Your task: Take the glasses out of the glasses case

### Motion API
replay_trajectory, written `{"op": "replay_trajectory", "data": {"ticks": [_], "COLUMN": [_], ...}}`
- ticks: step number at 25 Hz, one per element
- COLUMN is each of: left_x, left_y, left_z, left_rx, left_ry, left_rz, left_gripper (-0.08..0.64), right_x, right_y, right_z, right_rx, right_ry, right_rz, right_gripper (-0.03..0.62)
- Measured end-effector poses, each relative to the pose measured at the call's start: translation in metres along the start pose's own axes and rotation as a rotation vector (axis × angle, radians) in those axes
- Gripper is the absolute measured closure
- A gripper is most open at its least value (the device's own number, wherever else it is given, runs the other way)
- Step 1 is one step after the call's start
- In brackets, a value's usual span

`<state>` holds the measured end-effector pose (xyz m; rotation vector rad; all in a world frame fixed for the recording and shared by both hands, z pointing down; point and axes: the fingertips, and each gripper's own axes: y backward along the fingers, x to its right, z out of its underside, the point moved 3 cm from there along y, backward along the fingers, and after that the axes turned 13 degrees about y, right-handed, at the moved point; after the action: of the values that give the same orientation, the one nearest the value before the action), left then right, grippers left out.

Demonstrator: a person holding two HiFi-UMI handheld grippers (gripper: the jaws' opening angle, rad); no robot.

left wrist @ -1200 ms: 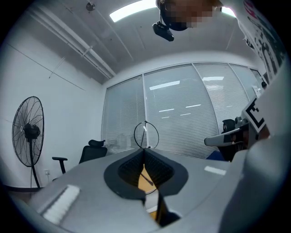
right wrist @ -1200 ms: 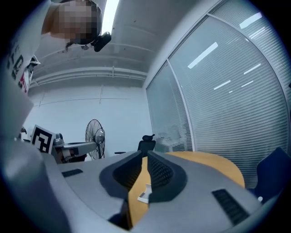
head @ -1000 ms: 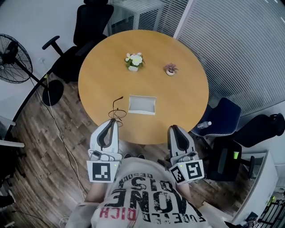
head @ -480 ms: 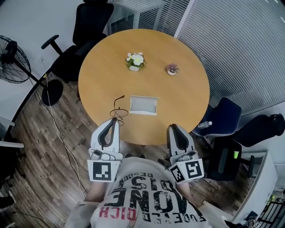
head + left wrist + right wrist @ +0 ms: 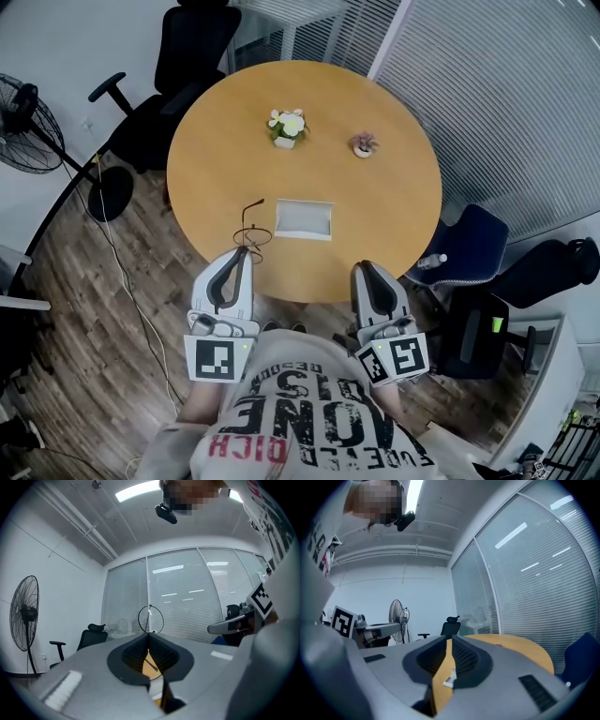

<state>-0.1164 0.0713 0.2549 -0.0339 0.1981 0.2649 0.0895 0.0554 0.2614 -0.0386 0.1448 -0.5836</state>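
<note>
Little changes at the round table over the past second: both hand-held grippers sit where they were, and only the view drifts slightly.

At left, the left hand-held gripper stays level at the table's near edge. Its jaws are pinched together on the thin wire-framed glasses. One round lens ring stands just past the fingertips and a temple arm points toward the table's middle. The left gripper view shows the same ring rising above the closed tips of the left hand-held gripper.

Just to the right of the glasses, clear of them, the pale glasses case lies flat a little in from the near edge. It looks open and empty.

Further right, the right hand-held gripper waits at the near edge, also level. The right gripper view shows the jaws of the right hand-held gripper narrowed to a slit, with bare tabletop showing through and nothing between them.

With the glasses out of the case and held steady, the removal itself looks done. What seems to remain is setting them down or presenting them.
</note>
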Motion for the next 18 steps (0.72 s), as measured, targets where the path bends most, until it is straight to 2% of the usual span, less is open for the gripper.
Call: {"op": "replay_trajectory", "data": {"ticks": [18], "left_x": [0.0027], "left_y": [0.0038], "left_z": [-0.0019], "left_rx": [0.011], "left_ry": [0.0], "left_rz": [0.001], "left_gripper": [0.541], "right_x": [0.0001], "right_y": [0.0053], "right_z": [0.0004], "right_rx": [-0.003], "right_ry": [0.005], "right_rz": [0.006], "right_gripper": [0.546]}}
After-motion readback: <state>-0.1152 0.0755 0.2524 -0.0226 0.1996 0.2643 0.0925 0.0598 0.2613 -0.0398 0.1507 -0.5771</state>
